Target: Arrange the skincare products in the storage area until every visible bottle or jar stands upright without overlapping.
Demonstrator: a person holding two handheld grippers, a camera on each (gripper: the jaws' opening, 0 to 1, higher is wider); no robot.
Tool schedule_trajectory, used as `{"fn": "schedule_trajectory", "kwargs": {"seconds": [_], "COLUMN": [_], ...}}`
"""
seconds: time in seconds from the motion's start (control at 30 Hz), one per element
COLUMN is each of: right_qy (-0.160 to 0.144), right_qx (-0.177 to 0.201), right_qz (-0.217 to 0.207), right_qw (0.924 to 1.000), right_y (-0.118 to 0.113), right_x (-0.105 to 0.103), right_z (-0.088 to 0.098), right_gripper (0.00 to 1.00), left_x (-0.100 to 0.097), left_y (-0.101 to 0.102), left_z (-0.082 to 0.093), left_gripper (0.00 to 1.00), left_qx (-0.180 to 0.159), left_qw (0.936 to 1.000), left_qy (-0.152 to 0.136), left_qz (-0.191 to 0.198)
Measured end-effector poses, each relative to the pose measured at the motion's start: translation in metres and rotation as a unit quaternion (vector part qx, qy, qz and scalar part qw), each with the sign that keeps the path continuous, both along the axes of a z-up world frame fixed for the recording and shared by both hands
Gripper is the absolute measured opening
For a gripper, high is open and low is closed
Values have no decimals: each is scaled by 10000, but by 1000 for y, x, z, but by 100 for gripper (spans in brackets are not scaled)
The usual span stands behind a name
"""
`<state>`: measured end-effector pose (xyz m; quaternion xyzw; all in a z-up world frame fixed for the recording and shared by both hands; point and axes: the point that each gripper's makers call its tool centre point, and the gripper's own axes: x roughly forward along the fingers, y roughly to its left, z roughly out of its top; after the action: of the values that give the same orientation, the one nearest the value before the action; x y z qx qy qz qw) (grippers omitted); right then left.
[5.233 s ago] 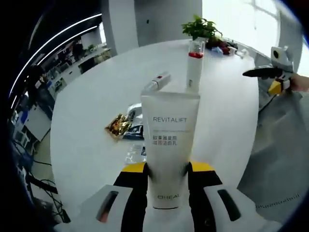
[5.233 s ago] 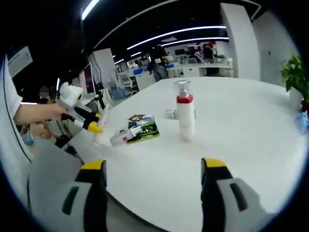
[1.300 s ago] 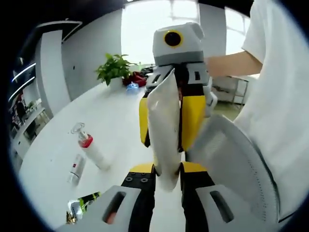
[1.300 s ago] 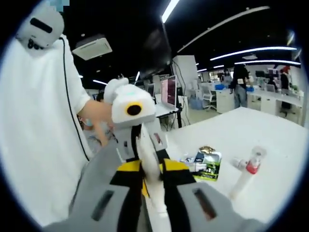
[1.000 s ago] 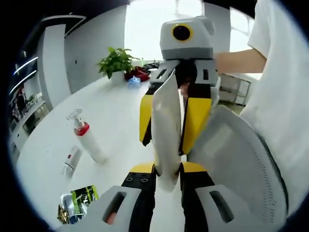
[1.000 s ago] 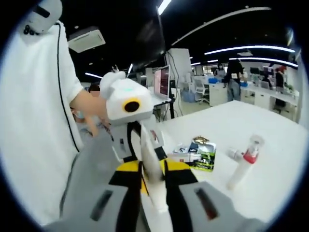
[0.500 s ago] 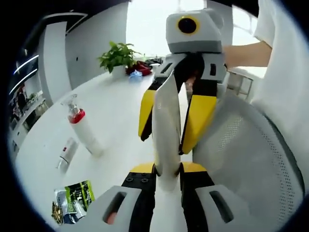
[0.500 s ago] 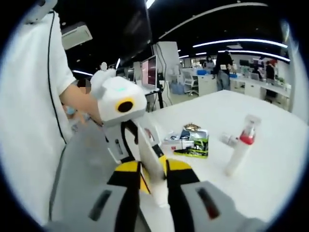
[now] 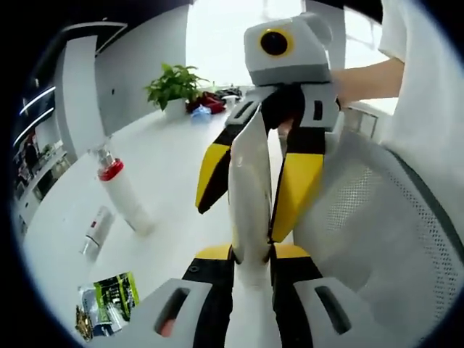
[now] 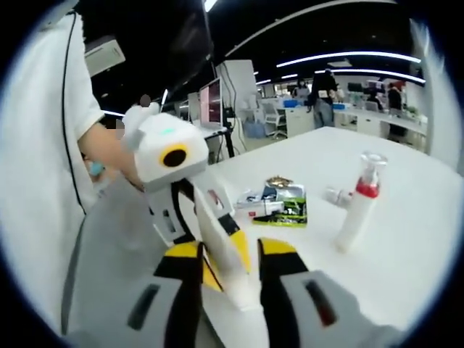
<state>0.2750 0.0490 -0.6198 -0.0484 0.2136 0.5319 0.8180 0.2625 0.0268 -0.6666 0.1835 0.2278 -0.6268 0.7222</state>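
White table [image 9: 174, 159]; pump bottle [image 9: 123, 196] upright; tube [image 9: 96, 230], sachets [image 9: 109, 301] flat

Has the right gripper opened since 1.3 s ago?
Yes. In the left gripper view the right gripper's yellow jaws, earlier pressed on the white tube, now splay away from it; the left gripper clamps the tube.

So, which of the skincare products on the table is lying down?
The small white tube lies flat; beside it, the red-collared pump bottle stands upright.

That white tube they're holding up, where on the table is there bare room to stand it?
The white tube is in the left hand-held gripper. Bare tabletop lies right of the pump bottle in the right gripper view. It is crowded left of it: a small lying tube and packets cluster there.
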Motion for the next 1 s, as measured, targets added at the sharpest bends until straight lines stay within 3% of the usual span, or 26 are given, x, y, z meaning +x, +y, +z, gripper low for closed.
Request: {"fn": "schedule_trajectory", "kwargs": {"seconds": [0.27,0.63,1.0], "right_qy": [119,290,483], "right_qx": [358,367,339], "right_qz": [-475,-1017,-1409], "right_qw": [9982,9937,9883], "right_y": [-8,-26,-42], "right_x": [9,15,12], "right_z": [4,-12,-22], "right_gripper": [47,70,75], "left_x": [9,39,87], "left_y": [1,2,4], "left_z": [0,0,1], "left_gripper": [15,15,15], "left_qx": [8,58,26], "left_qw": [10000,9999,10000], "left_qy": [31,7,-32], "left_qz": [-22,-118,-61]}}
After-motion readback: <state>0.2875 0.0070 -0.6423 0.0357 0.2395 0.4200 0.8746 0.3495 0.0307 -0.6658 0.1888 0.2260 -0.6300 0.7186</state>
